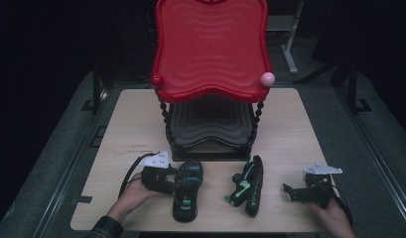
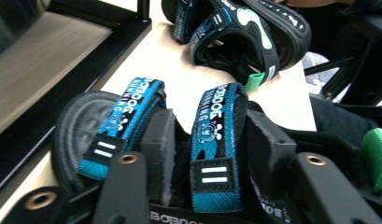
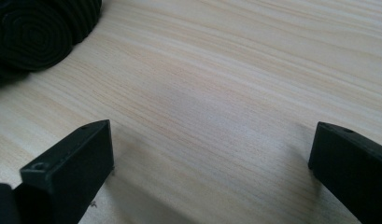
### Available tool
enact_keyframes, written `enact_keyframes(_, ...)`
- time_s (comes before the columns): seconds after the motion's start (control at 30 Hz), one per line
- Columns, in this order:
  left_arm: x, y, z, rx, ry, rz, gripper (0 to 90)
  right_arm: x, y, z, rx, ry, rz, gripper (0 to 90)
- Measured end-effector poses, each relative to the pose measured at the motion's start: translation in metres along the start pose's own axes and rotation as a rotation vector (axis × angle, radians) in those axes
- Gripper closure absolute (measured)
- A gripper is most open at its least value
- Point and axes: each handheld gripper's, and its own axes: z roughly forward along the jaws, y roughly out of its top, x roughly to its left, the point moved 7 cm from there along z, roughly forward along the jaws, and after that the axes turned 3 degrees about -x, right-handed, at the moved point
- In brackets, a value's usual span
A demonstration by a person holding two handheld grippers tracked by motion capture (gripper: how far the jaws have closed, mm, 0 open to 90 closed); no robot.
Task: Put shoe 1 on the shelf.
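"BOBDOG" stands in white on both blue straps (image 2: 215, 140) of the near sandal (image 2: 179, 154), and again along its sole edge.

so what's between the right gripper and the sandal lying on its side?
Nothing: bare table. The high view shows plain wood from the right gripper to the tipped sandal; the right gripper view shows open jaws over bare wood.

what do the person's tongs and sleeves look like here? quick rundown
Both tongs are black, each with two blocky black jaws. The left tongs carry a pale three-cornered plate and a black cable. The right tongs have a grey plate. Brass-coloured rivets mark the left jaws. The left sleeve is dark plaid.
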Motion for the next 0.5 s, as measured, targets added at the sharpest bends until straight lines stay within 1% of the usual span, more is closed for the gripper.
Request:
enact_keyframes(0.07, -0.0006, 0.0001, 0.0009, -0.010, -0.010, -0.004, 59.6, 0.0000, 0.0000, 0.0000, 0.000, 0.000, 0.000, 0.0)
enact_keyframes(0.13, -0.0008, 0.0000, 0.0013, -0.010, -0.014, -0.007, 62.8, 0.0000, 0.0000, 0.0000, 0.000, 0.000, 0.000, 0.0)
enact_keyframes(0.17, -0.0016, -0.0003, 0.0027, -0.011, -0.024, -0.010, 65.4, 0.0000, 0.0000, 0.0000, 0.000, 0.000, 0.000, 0.0)
enact_keyframes(0.23, -0.0015, 0.0001, 0.0026, -0.013, -0.023, -0.011, 66.1, 0.0000, 0.0000, 0.0000, 0.000, 0.000, 0.000, 0.0)
enact_keyframes(0.37, -0.0007, 0.0017, -0.0003, -0.027, -0.018, -0.012, 67.4, 0.0000, 0.0000, 0.0000, 0.000, 0.000, 0.000, 0.0)
enact_keyframes(0.5, -0.0009, 0.0032, -0.0015, -0.032, 0.004, -0.023, 67.6, 0.0000, 0.0000, 0.0000, 0.000, 0.000, 0.000, 0.0)
